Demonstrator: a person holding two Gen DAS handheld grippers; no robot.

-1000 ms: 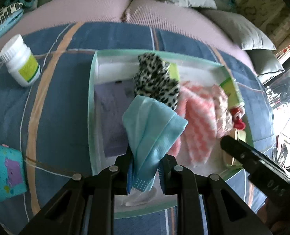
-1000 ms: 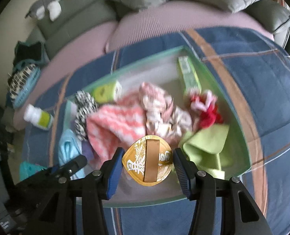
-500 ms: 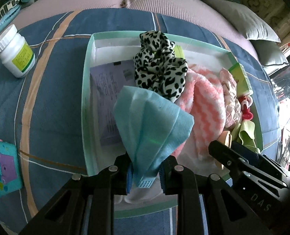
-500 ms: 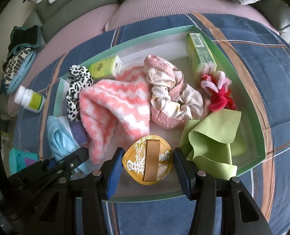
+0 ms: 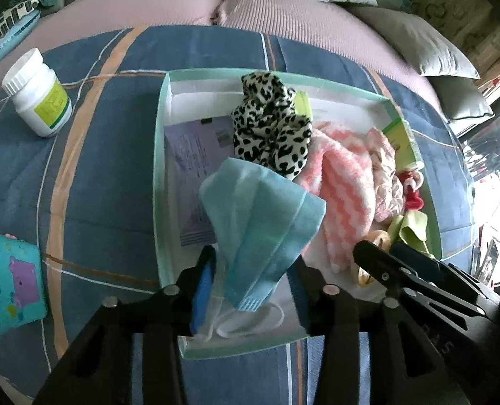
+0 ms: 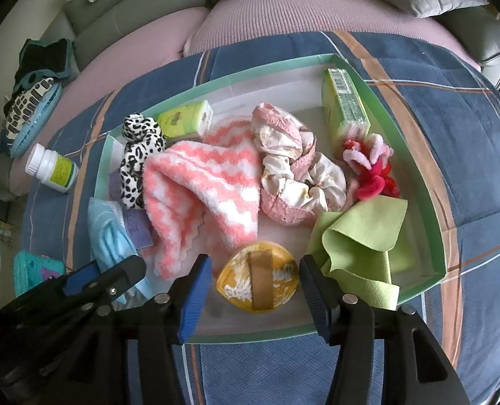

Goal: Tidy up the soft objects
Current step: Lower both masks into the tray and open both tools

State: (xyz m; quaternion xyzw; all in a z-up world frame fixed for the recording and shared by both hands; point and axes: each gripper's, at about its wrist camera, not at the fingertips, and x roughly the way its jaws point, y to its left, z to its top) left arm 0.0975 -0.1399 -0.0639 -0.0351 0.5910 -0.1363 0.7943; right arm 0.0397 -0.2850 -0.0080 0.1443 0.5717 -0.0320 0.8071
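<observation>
A green-rimmed tray (image 5: 160, 155) (image 6: 428, 182) on a blue blanket holds soft things: a leopard scrunchie (image 5: 270, 128) (image 6: 138, 155), a pink-and-white fluffy cloth (image 5: 344, 185) (image 6: 202, 195), a pale pink scrunchie (image 6: 297, 175), a red-pink hair tie (image 6: 371, 172) and a green cloth (image 6: 361, 236). My left gripper (image 5: 253, 276) is open; a light blue face mask (image 5: 263, 216) (image 6: 108, 233) stands loose between its fingers over the tray's near left corner. My right gripper (image 6: 255, 287) is open around a yellow sponge puff (image 6: 258, 280) lying in the tray.
A white pill bottle (image 5: 38, 96) (image 6: 52, 168) and a teal pouch (image 5: 8, 280) lie on the blanket left of the tray. Two green boxes (image 6: 346, 101) (image 6: 185, 118) and a purple paper (image 5: 195, 155) are in the tray. Sofa cushions (image 5: 418, 44) are behind.
Both grippers have opened: the left let go of the blue mask, the right let go of the yellow puff, which now lies in the tray. Both pulled back slightly.
</observation>
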